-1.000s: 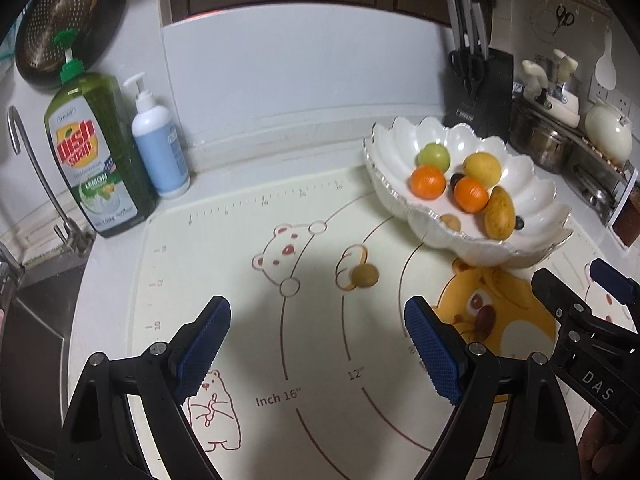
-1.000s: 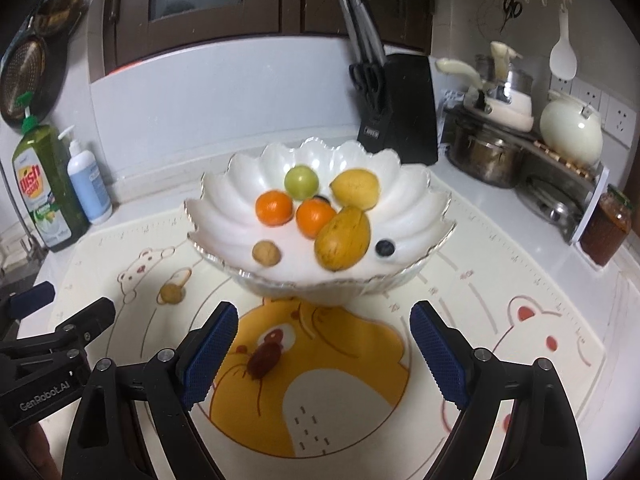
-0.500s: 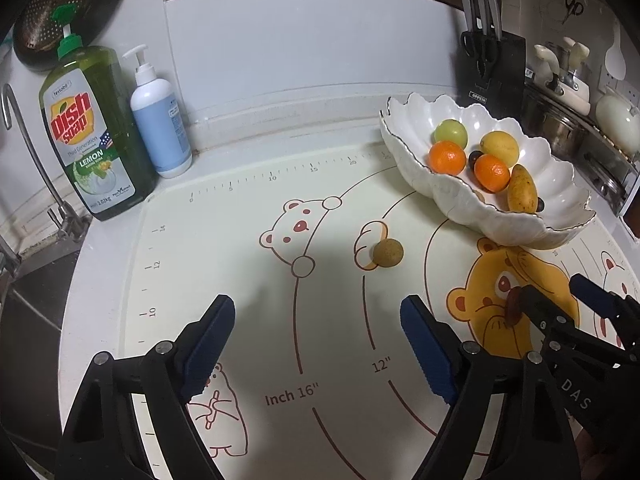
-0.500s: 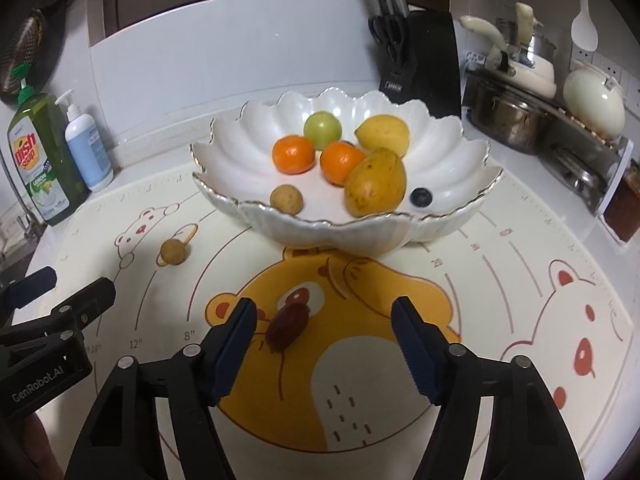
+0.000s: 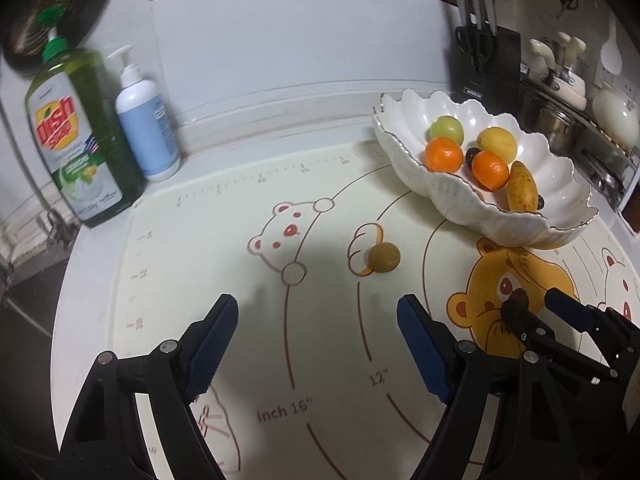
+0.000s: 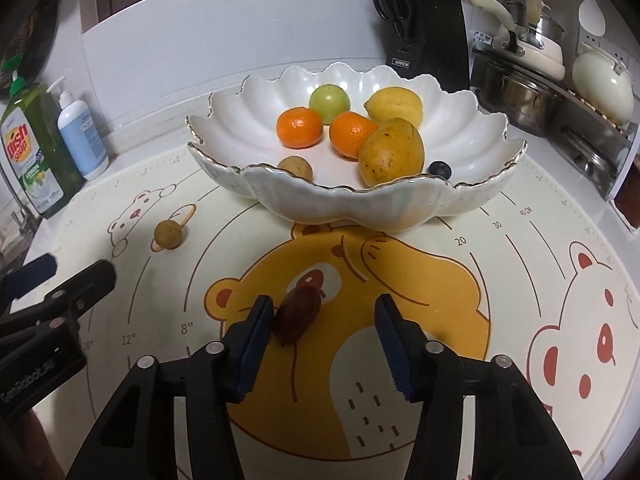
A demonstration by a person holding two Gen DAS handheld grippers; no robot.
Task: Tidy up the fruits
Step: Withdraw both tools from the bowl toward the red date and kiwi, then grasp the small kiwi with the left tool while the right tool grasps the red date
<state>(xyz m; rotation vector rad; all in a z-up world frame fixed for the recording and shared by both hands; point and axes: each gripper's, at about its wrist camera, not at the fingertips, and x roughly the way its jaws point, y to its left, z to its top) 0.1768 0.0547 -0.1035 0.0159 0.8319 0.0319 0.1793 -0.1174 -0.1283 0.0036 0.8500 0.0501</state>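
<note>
A white scalloped bowl (image 6: 472, 136) (image 5: 404, 128) stands on the bear-print mat and holds two oranges (image 6: 299, 127), a green fruit (image 6: 329, 97), a lemon (image 6: 394, 105), a mango (image 6: 390, 151), a small brown fruit (image 6: 295, 168) and a dark berry (image 6: 439, 169). A dark red date (image 6: 297, 314) lies on the mat between the open fingers of my right gripper (image 6: 324, 334), close to the left finger. A round brown fruit (image 5: 383, 257) (image 6: 168, 233) lies on the mat ahead of my open, empty left gripper (image 5: 318, 348). The right gripper also shows in the left wrist view (image 5: 540, 312).
A green dish soap bottle (image 5: 76, 136) and a white pump bottle (image 5: 146, 120) stand at the back left by the sink edge. A black knife block (image 6: 424, 36), pots (image 6: 516, 96) and a kettle (image 6: 604, 84) stand at the back right.
My right gripper has dropped and moved forward so its fingers now straddle the date. My left gripper has come a little closer to the round brown fruit.
</note>
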